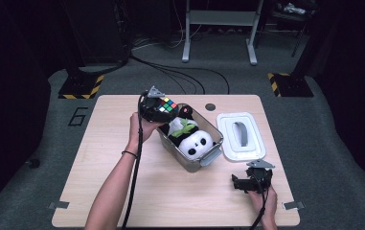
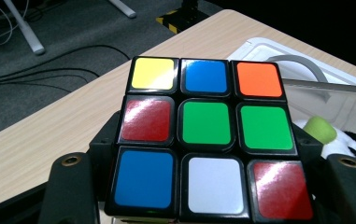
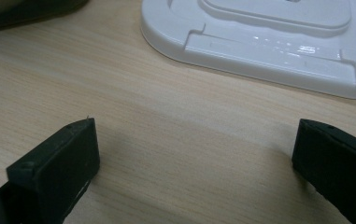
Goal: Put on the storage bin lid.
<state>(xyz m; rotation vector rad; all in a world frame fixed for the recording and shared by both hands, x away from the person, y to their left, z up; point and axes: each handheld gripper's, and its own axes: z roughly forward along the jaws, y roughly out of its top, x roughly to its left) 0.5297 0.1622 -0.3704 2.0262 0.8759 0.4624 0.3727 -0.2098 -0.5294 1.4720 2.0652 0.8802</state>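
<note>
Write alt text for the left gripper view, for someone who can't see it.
A scrambled nine-tile puzzle cube, black-framed with yellow, blue, orange, red, green and white tiles, sits clamped between the left gripper's two black jaws above a light wooden table. Behind it on the right are a clear plastic bin and a white lid with a grey handle.

Left gripper (image 1: 163,109) sat just above frame center, jaws clamped on a Rubik's cube (image 2: 206,140), with the left forearm (image 1: 115,182) running up from the bottom edge. Right gripper (image 1: 240,183) was down in the lower right, right hand (image 1: 262,196) behind it, jaws spread wide apart, nothing between them.
</note>
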